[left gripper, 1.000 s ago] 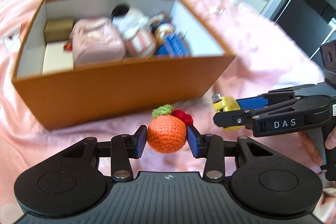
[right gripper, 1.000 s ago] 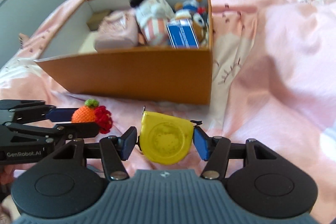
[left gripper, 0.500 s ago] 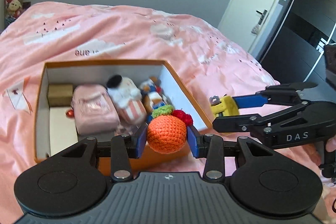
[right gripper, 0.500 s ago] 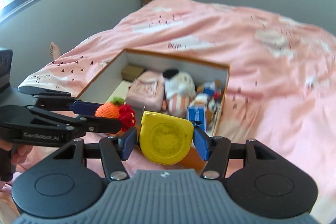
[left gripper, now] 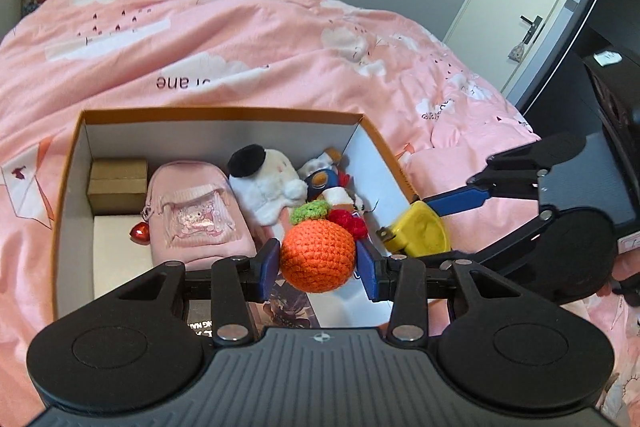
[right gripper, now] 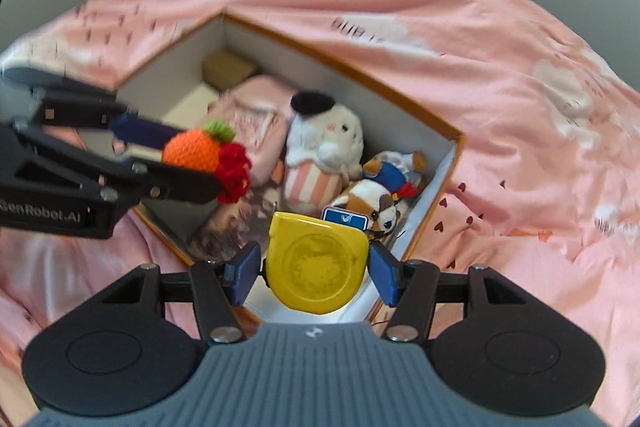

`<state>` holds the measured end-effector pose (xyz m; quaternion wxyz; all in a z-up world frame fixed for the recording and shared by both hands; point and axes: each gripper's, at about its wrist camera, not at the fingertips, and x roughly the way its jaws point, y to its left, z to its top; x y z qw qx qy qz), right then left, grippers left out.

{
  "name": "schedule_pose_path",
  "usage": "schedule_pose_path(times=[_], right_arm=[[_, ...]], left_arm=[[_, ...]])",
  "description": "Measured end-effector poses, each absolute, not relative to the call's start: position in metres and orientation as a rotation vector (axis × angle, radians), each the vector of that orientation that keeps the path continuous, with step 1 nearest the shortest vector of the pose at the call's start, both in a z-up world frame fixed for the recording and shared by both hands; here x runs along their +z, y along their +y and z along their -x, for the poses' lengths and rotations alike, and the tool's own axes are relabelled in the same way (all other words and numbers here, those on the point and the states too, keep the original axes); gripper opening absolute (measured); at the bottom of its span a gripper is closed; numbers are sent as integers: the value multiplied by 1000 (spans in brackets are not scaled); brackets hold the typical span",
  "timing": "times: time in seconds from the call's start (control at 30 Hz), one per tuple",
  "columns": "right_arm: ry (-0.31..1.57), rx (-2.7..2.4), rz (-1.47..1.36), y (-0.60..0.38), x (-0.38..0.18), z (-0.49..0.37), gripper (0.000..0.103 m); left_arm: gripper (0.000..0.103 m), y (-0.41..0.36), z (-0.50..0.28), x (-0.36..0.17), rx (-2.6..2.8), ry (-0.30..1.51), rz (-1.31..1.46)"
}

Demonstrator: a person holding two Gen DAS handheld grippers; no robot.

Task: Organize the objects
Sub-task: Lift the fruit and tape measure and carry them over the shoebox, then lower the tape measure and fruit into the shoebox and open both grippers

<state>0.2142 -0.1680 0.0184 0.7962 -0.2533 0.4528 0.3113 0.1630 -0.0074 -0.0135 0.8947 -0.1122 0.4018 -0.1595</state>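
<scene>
Jaws of the left gripper are clamping a crocheted orange; jaws of the right gripper are pinching a yellow tape measure. Both are hovering over the orange box holding a pink pouch and plush toys, sitting on the pink bed.

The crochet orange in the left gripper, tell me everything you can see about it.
The crochet orange is a round ball of orange yarn with a green leaf tuft and a red knitted flower on top. It is clamped at its sides between the blue pads of the left gripper, held in the air above the box.
</scene>
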Motion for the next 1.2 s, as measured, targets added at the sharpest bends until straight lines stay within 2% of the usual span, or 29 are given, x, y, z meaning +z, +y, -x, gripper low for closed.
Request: schedule_pose_path(times=[0.3, 0.63, 0.67, 0.77, 1.07, 1.2], right_arm=[[1102, 699, 784, -139, -14, -242, 61], [1220, 734, 862, -122, -39, -262, 61], [1229, 731, 870, -122, -40, -264, 57], [1272, 710, 883, -123, -44, -272, 56], [1232, 693, 947, -125, -42, -269, 50], [1182, 685, 869, -134, -24, -266, 50]], left_arm=[[47, -3, -178, -28, -337, 872, 259], [47, 5, -187, -37, -337, 891, 292], [47, 6, -188, -38, -337, 894, 293], [47, 6, -190, -41, -337, 902, 297], [47, 9, -193, -44, -337, 917, 307], [47, 2, -195, -44, -397, 947, 329]])
